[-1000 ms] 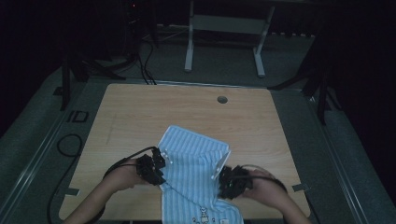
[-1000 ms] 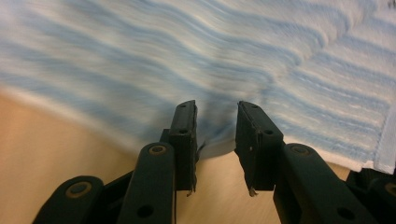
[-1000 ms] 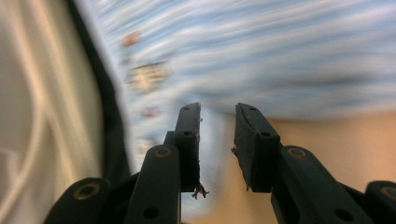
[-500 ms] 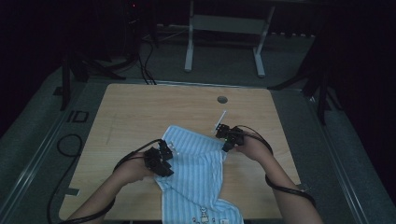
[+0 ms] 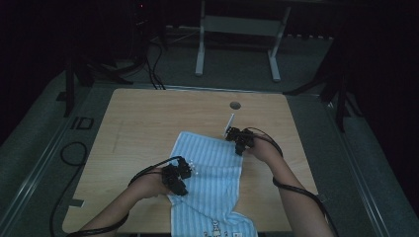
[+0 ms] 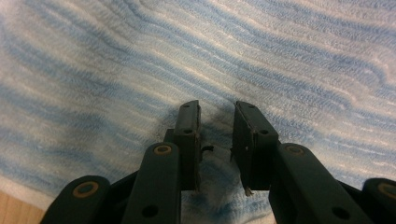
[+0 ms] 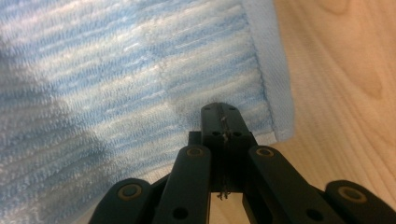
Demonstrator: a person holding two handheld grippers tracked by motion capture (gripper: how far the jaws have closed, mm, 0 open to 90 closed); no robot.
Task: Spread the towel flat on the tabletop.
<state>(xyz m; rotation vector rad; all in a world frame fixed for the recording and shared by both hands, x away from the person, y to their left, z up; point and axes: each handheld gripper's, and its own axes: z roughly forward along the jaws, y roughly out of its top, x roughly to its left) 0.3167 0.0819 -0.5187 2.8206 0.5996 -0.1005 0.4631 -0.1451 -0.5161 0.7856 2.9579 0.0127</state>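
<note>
Since the earlier frames: right gripper gone from the frame's lower right to the upper-right corner of the blue-and-white striped terry towel, carrying that corner along. Towel lying mid-frame on the pale wooden table, long axis running lower edge to upper right, near end hanging off. Right jaws pinched shut on the hemmed corner. Left gripper at the towel's left edge, jaws slightly parted, pressing cloth, gripping nothing clearly. Probably ready to pull taut between both.

Your right gripper has carried the towel corner to the far right. Your left gripper edged further onto the towel.
</note>
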